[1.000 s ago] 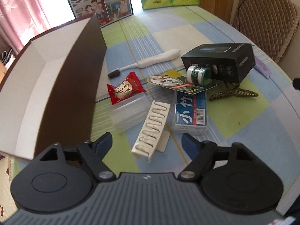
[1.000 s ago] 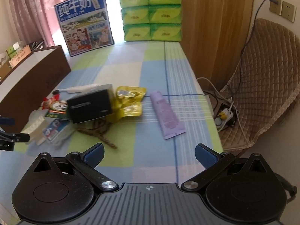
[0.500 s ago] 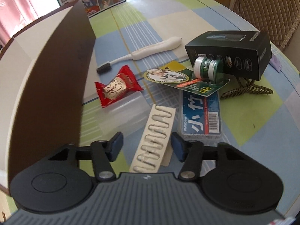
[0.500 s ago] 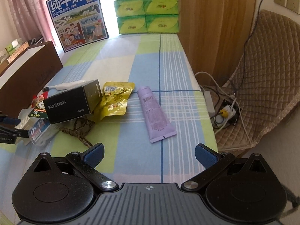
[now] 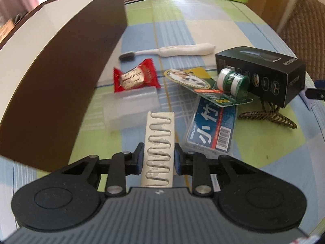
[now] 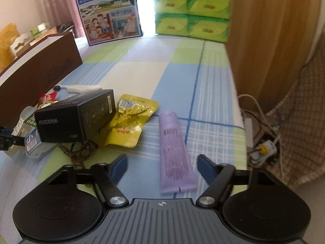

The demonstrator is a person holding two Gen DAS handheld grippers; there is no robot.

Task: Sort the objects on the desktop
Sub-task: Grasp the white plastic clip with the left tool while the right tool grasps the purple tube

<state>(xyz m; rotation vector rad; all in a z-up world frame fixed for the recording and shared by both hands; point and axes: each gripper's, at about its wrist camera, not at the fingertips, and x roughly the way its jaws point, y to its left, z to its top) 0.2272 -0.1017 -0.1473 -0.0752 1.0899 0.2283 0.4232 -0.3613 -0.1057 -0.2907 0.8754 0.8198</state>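
Note:
My left gripper is shut on a cream slotted hair clip that lies on the tablecloth. Beyond it lie a clear plastic case, a red candy packet, a white toothbrush, a blue toothpick box, a green jar on a card, a black box and a braided hair clip. My right gripper is open, its jaws on either side of a purple tube. A yellow packet lies left of the tube.
A large brown open box with a white inside stands on the left, also in the right wrist view. A milk carton poster and green tissue packs stand at the table's far end. A padded chair is to the right.
My left gripper moved forward and closed on the cream hair clip. My right gripper moved forward and down over the purple tube and narrowed its opening.

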